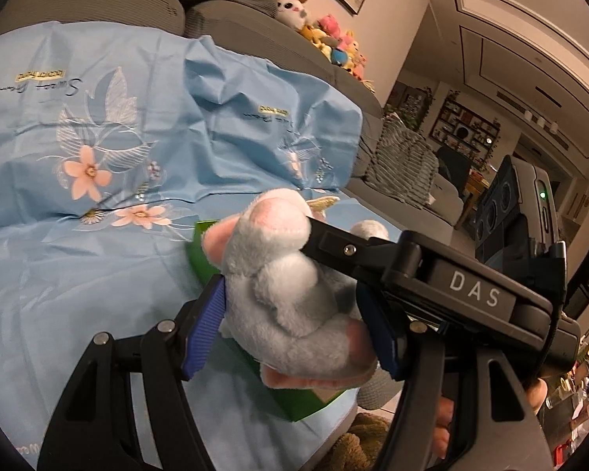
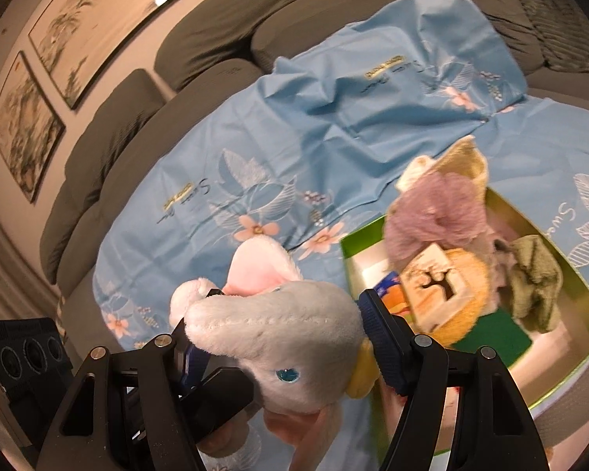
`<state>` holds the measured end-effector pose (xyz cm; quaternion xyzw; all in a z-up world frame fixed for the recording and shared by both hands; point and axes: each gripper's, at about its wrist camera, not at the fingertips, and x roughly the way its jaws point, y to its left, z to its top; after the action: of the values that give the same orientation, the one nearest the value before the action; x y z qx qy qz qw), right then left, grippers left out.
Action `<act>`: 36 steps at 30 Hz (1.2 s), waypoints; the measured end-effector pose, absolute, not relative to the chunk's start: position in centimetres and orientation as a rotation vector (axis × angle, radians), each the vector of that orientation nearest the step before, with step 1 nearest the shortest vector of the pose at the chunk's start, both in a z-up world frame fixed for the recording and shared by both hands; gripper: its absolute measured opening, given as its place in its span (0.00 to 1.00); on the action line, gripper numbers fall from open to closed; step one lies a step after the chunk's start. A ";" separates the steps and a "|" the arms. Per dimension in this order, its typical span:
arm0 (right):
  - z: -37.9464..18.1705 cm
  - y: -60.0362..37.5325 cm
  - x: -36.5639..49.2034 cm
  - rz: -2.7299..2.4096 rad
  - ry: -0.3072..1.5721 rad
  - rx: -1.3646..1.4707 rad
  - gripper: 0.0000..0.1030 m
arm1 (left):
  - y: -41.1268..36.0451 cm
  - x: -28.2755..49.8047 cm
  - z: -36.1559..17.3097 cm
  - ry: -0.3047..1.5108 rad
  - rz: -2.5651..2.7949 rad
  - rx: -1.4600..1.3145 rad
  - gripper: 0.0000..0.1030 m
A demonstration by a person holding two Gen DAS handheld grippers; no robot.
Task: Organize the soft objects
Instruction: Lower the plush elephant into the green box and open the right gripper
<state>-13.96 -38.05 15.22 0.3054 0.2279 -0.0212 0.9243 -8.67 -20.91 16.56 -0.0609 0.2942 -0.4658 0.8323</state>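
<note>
Both grippers grip one grey-and-pink plush toy (image 1: 290, 294) at once, over a sofa (image 1: 231, 19) covered w/ a blue floral sheet (image 1: 98, 149). Left gripper (image 1: 294, 314): jaws shut on the toy's body, blue pads (image 1: 204, 325) pressed into the fur each side. Right gripper (image 2: 282, 337): jaws clamped on the toy's head, blue eye facing the camera, pink ear sticking up. Toy hangs above the sheet, just beside a green box (image 2: 585, 294) w/ silver inside. Box holds a purple plush (image 2: 439, 212), an olive cloth (image 2: 538, 278), a tan plush w/ card tag (image 2: 436, 282). More plush toys (image 1: 333, 43) piled along the sofa back, well apart.
</note>
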 end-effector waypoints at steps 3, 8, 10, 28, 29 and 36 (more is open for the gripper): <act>15.1 -39.1 -14.4 -0.067 0.466 0.639 0.70 | -21.9 -8.7 16.6 0.634 -1.009 -0.125 0.65; 14.7 -41.1 -15.1 -0.088 0.466 0.671 0.70 | -23.8 -9.0 16.7 0.661 -1.033 -0.103 0.65; 14.5 -42.2 -15.4 -0.086 0.460 0.687 0.70 | -24.7 -9.3 16.8 0.671 -1.035 -0.090 0.65; 11.6 -49.1 -17.0 -0.207 0.484 0.823 0.70 | -32.4 -9.3 15.3 0.768 -1.101 -0.032 0.65; 11.5 -49.3 -17.0 -0.214 0.488 0.827 0.70 | -32.7 -9.2 15.1 0.774 -1.105 -0.030 0.65; 10.1 -50.6 -16.3 -0.251 0.530 0.863 0.70 | -34.1 -8.3 14.0 0.836 -1.114 -0.024 0.65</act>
<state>-16.32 -50.60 10.07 0.4123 0.2530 -0.1200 0.8669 -8.32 -34.14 13.99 -0.0112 0.3848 -0.5130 0.7672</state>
